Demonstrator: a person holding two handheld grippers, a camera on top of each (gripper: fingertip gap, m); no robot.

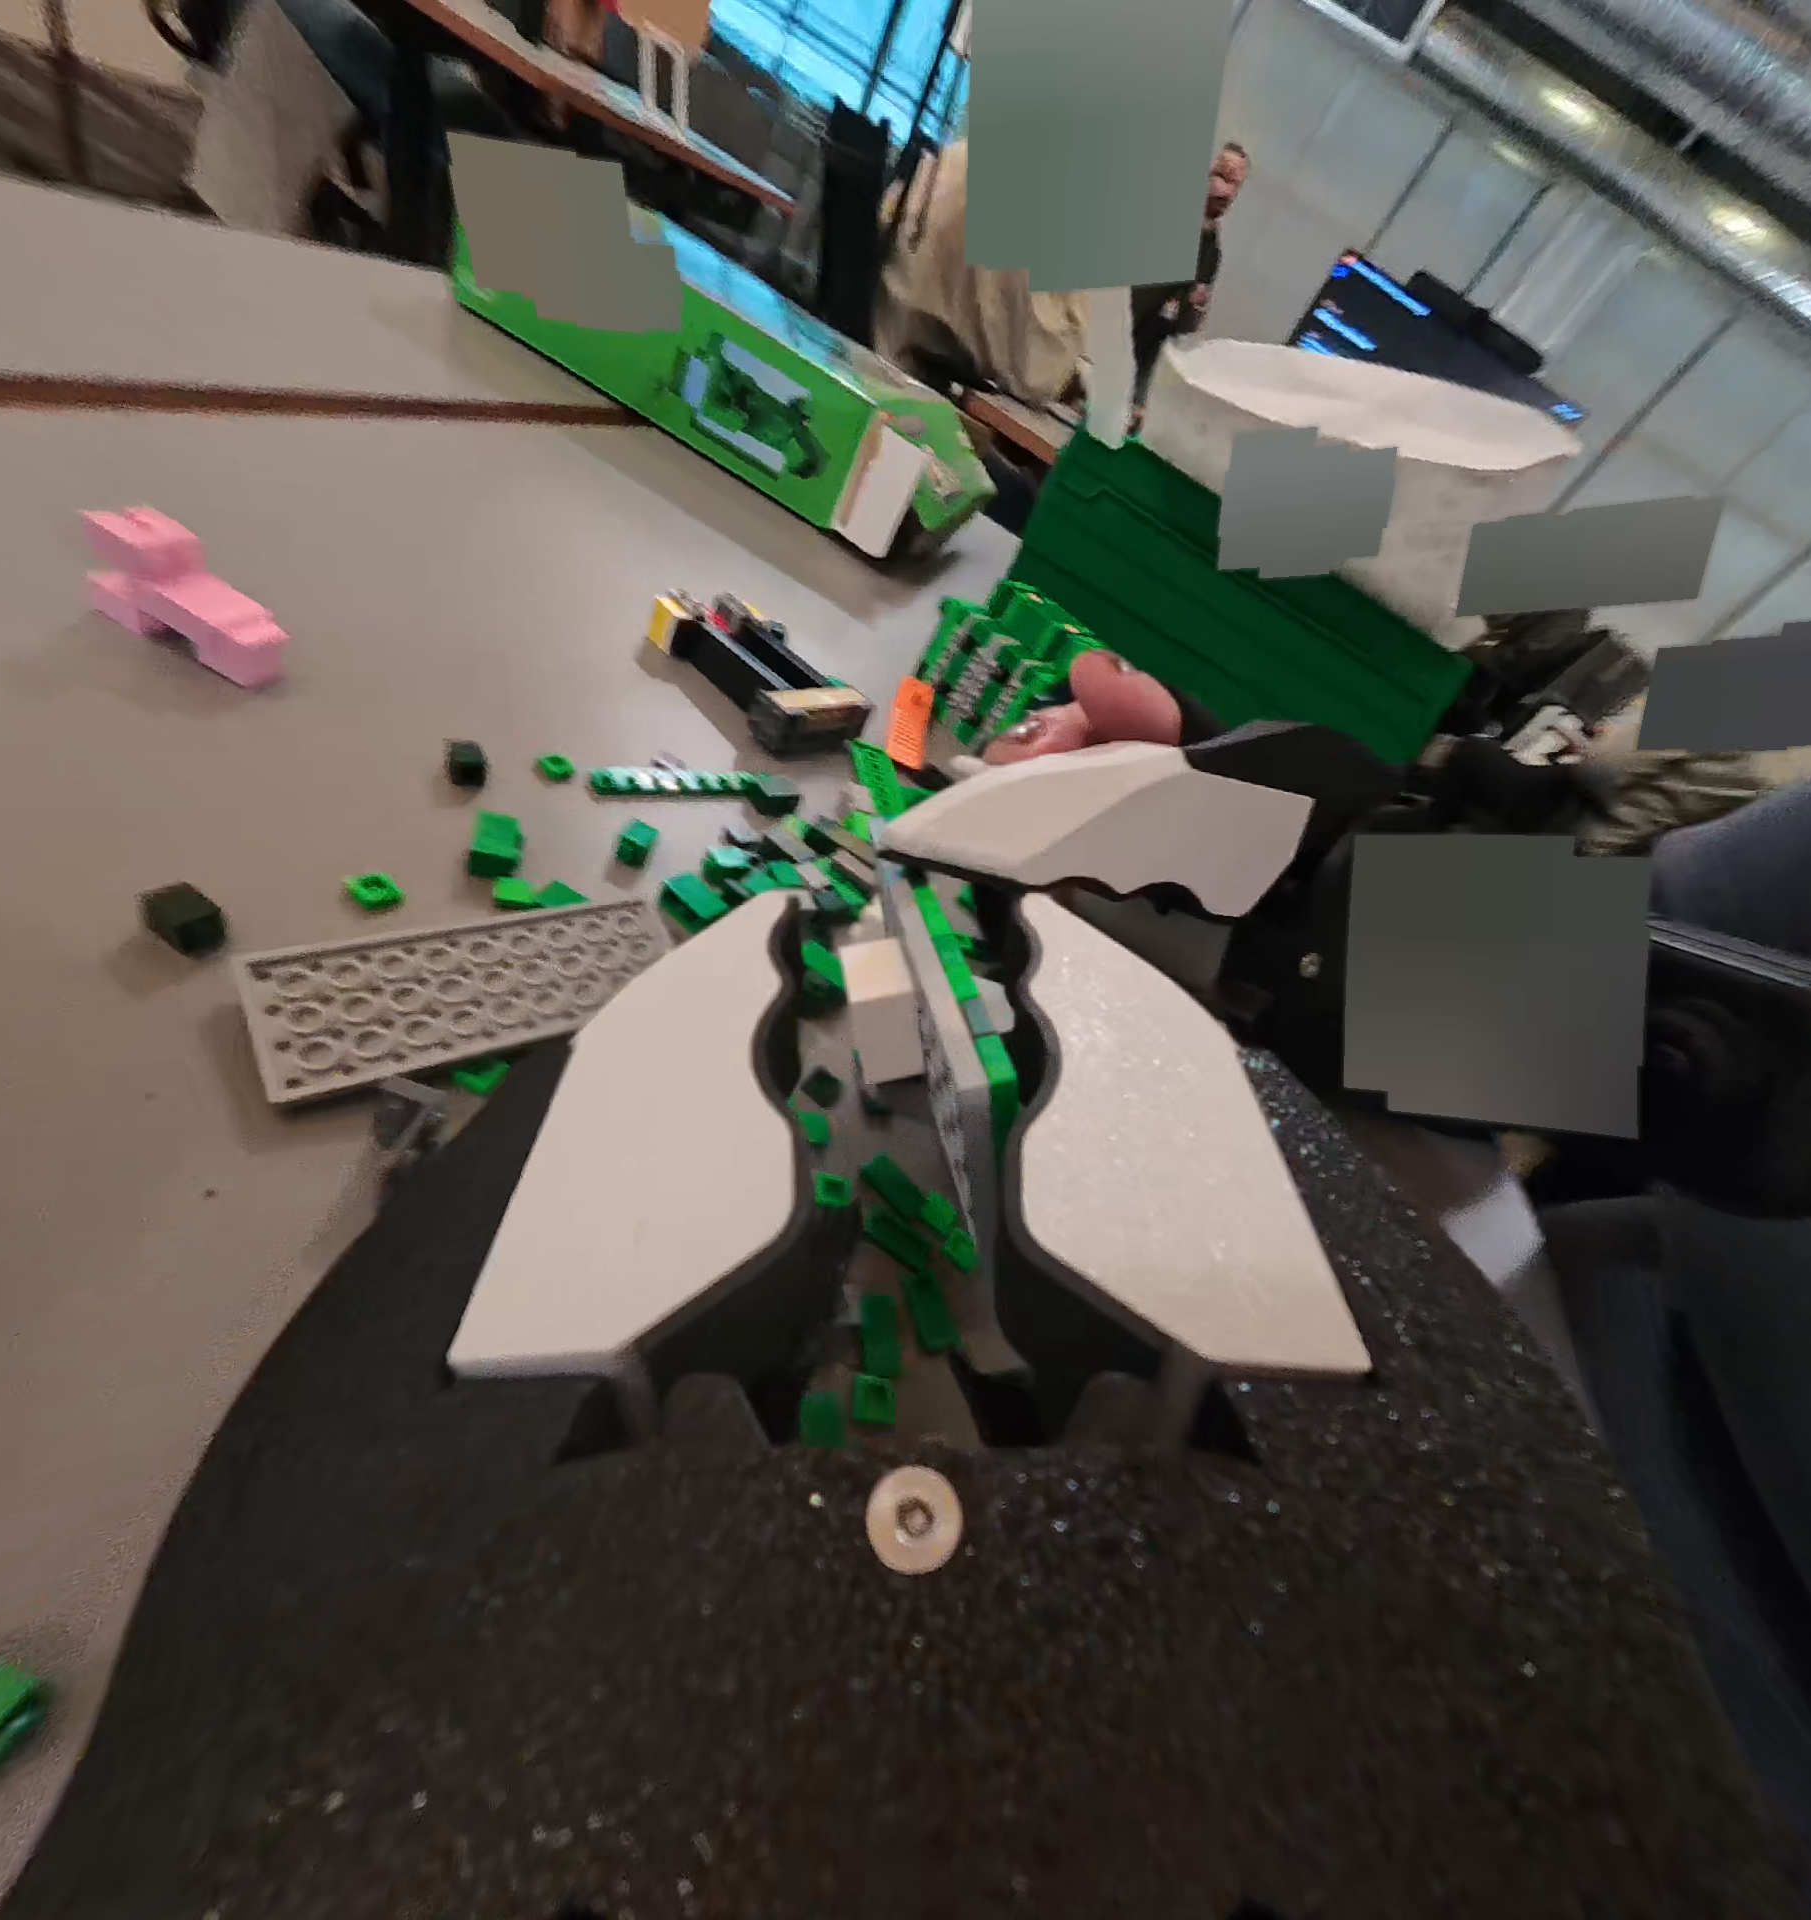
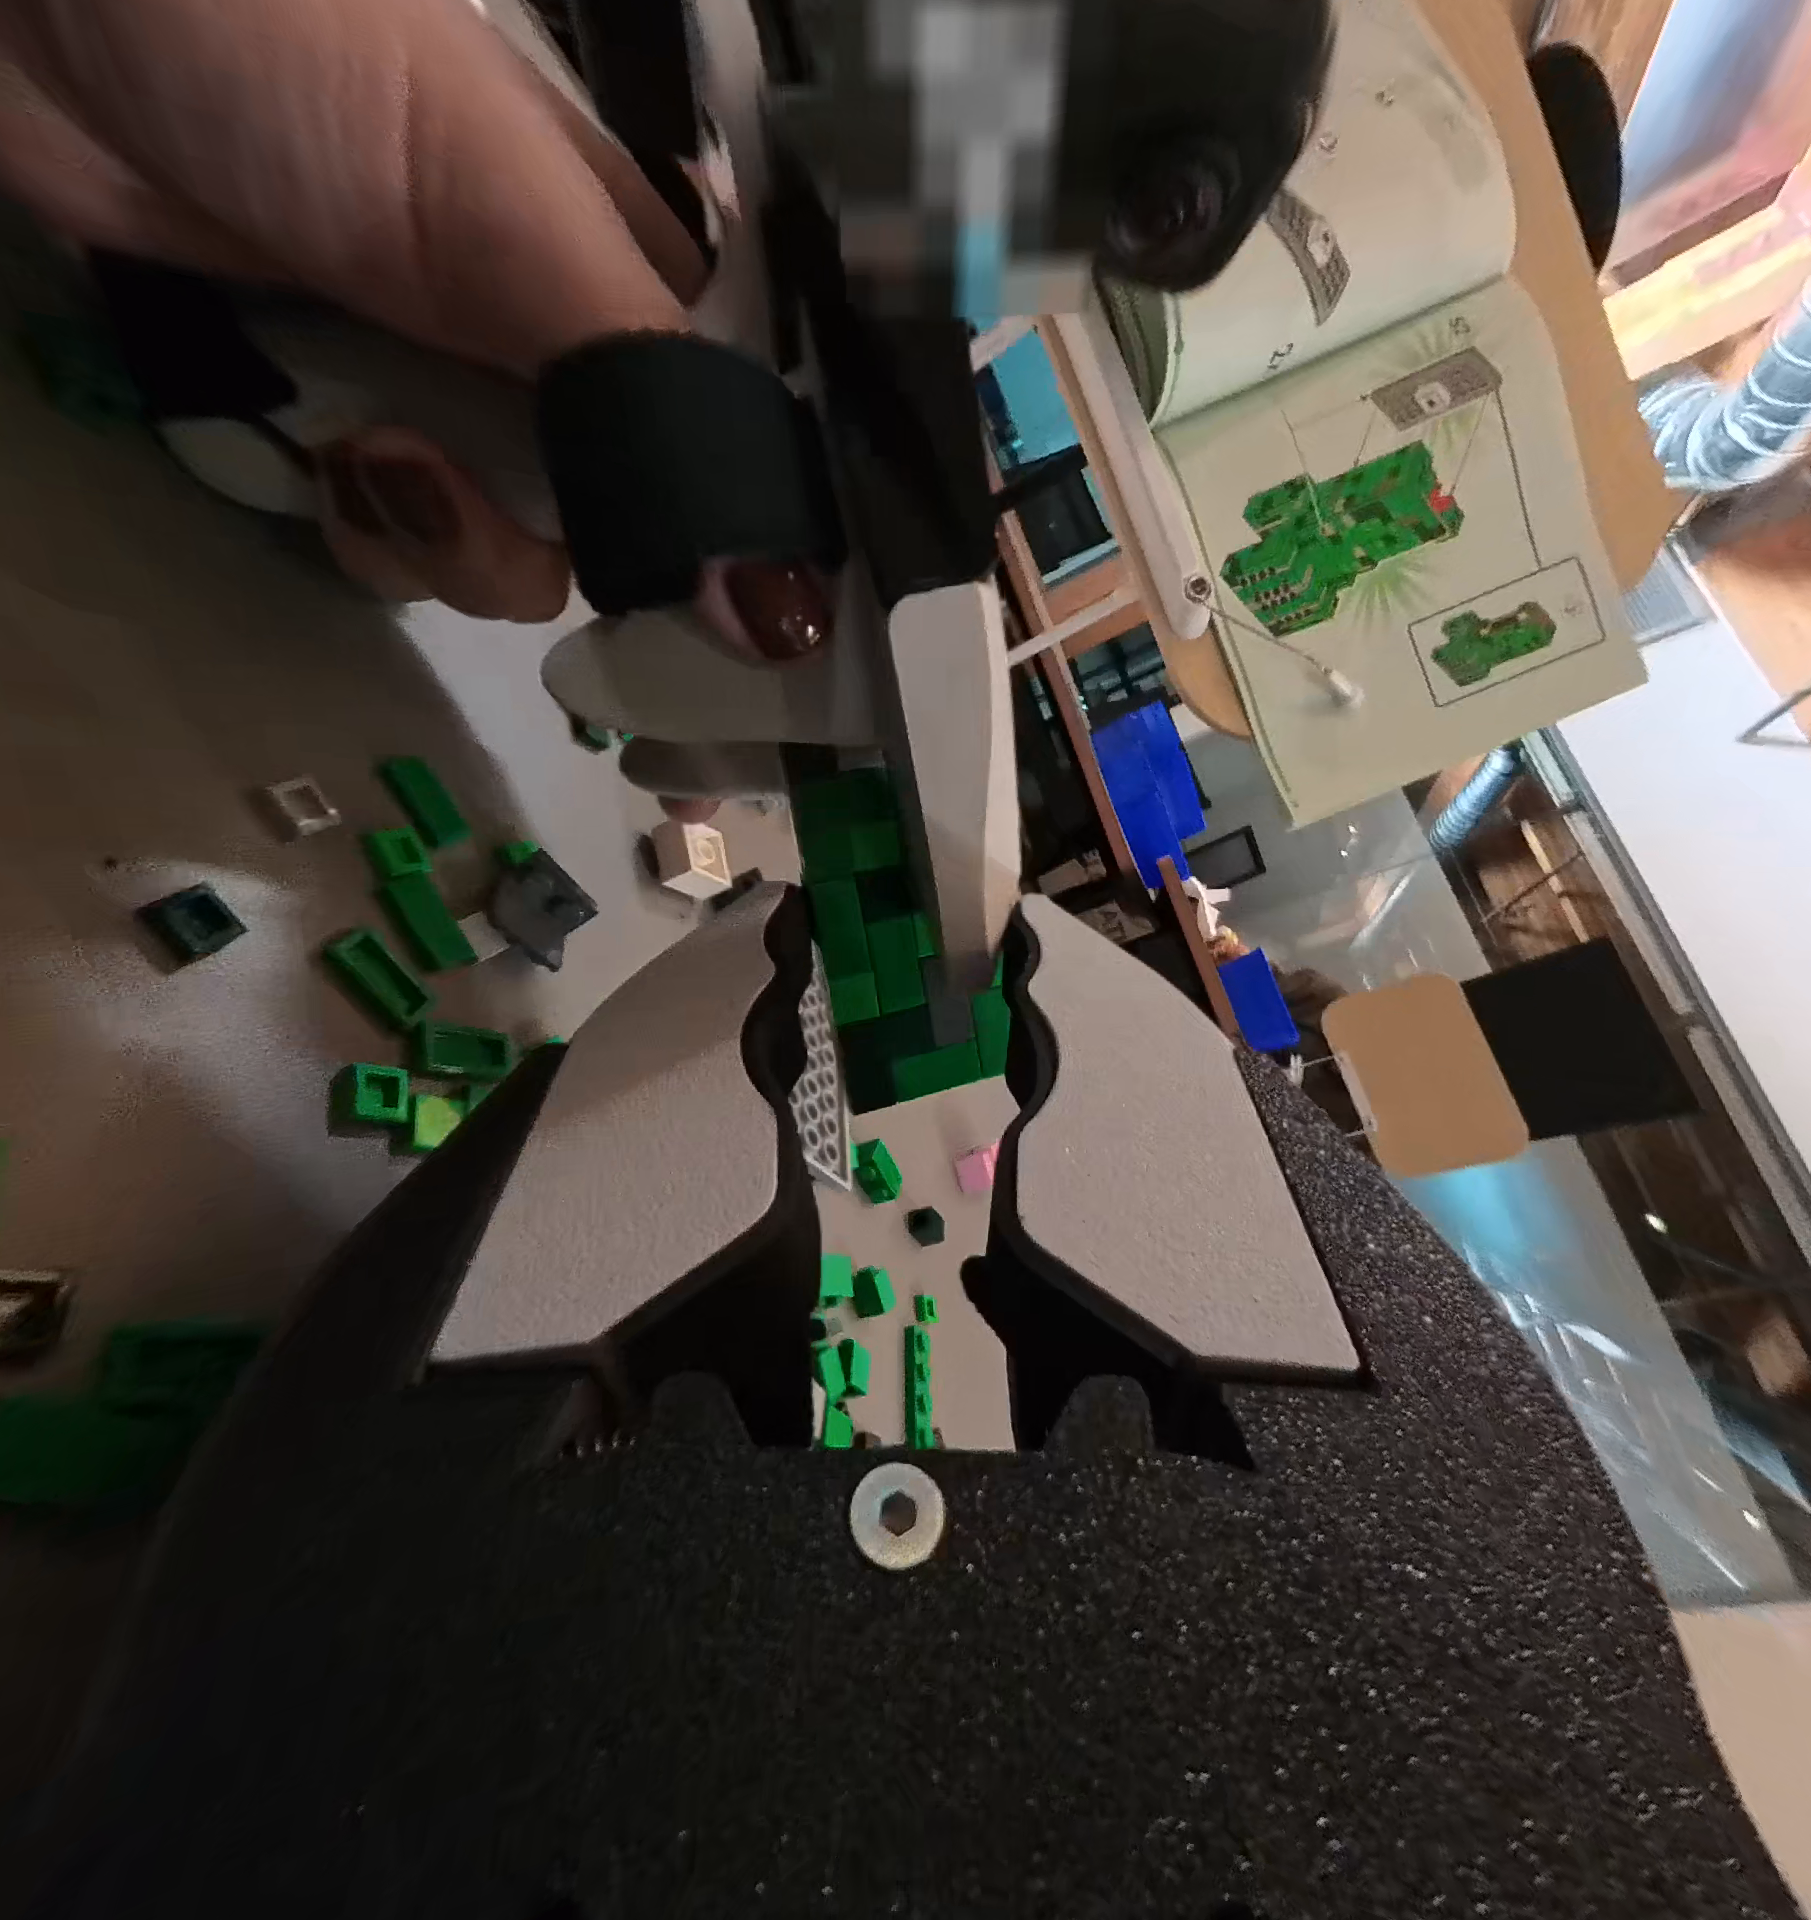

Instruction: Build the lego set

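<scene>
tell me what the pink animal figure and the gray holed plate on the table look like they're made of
Pink animal figure: probably moulded plastic bricks, with a smooth matte look, blocky steps and crisp edges. Gray plate: likely the same rigid plastic, lying underside up with rows of round moulded sockets and a dull sheen. Motion blur leaves the finer finish open.

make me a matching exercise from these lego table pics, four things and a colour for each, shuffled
Things:
1. animal figure
2. large flat plate lying on the table
3. long tray with a yellow end
4. small tag beside the green build

Colours:
A. orange
B. grey
C. pink
D. black

Pairs: 1-C, 2-B, 3-D, 4-A
</scene>
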